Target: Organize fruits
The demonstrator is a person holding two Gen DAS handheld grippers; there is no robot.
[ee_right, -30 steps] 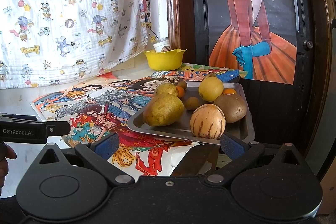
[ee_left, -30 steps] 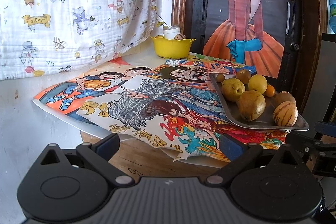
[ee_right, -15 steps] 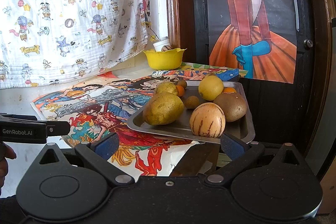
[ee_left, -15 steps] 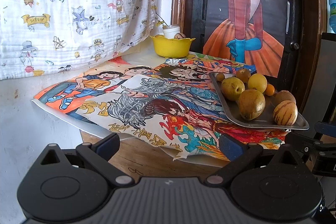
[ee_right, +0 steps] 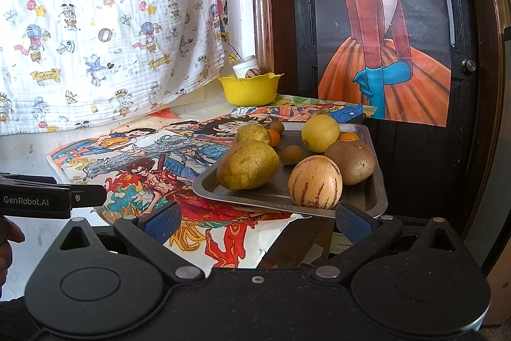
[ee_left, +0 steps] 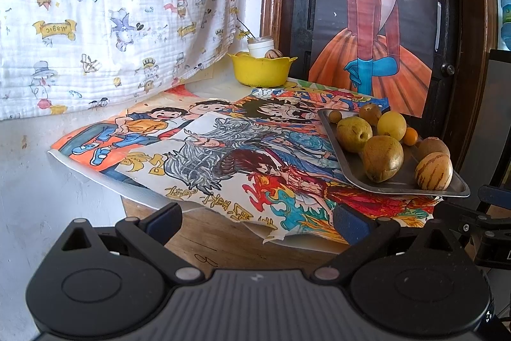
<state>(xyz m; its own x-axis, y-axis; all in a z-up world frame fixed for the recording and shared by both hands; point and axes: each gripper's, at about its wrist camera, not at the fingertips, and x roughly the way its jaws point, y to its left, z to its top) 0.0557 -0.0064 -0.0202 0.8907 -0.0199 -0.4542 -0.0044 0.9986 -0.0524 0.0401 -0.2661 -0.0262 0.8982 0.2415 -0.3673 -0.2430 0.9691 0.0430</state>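
A metal tray at the table's right corner carries several fruits: a striped melon, a large yellow-green pear, a brown kiwi, a lemon and small oranges. A yellow bowl at the back holds a white cup and one striped fruit. My right gripper is open, just short of the tray's near edge, nothing between its fingers. My left gripper is open over the table's front edge, left of the tray.
Colourful cartoon posters cover the wooden table. A printed white cloth hangs behind, left. A dark door with a painted poster stands behind the tray. The left gripper's body and a hand show in the right wrist view.
Both views have shifted only slightly; the tray sits a touch closer in the right wrist view. Both grippers remain open and no fruit has moved.
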